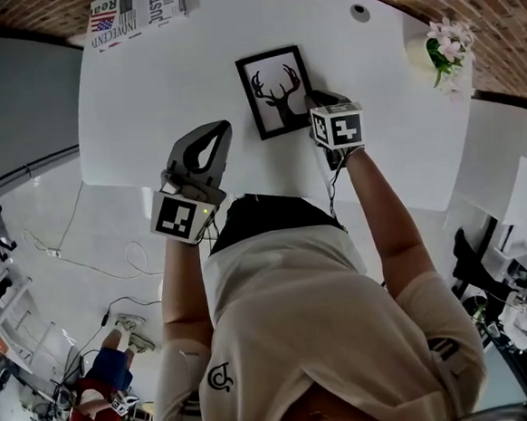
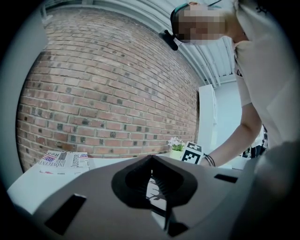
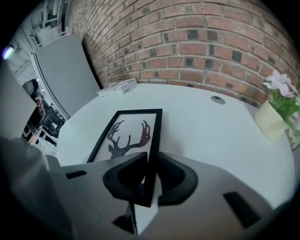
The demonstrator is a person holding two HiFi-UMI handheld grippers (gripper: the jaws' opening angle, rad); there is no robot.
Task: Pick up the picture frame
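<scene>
- Picture frame [image 1: 275, 91]: lies flat on the white table [image 1: 145, 96], toward its middle, portrait way up, black rails w/ a deer-antler print.
- Right gripper [image 3: 152, 154]: angled steeply down at the frame's right rail, near the corner closest to the person. One jaw sits inside over the print, the other outside on the table side.
- Grip state: the rail fills the gap btw the jaws and the pads look to be pressing on both sides. Can't be fully sure they bite yet, as the wide-angle view distorts that spot.
- Left gripper [image 2: 152, 158]: jaws closed together, nothing held. It hovers over the near edge of the table, left of the frame and apart from it.
- Handling, my read: stiff and prob. light, but the front is likely glass, so fragile and slick. Keep the pads on the rail, not the pane.
- Hold point: a grip on one rail near a corner is off-centre, so the frame will want to swing or sag when raised. Lift slow, and tip the far end up only gradually.
- Risk: the rail is narrow and smooth, so it could slip out sideways.
- Other stuff: newspaper [image 1: 138, 6] at the far edge and potted flowers [image 1: 444, 45] to the right, both well apart from the frame.
</scene>
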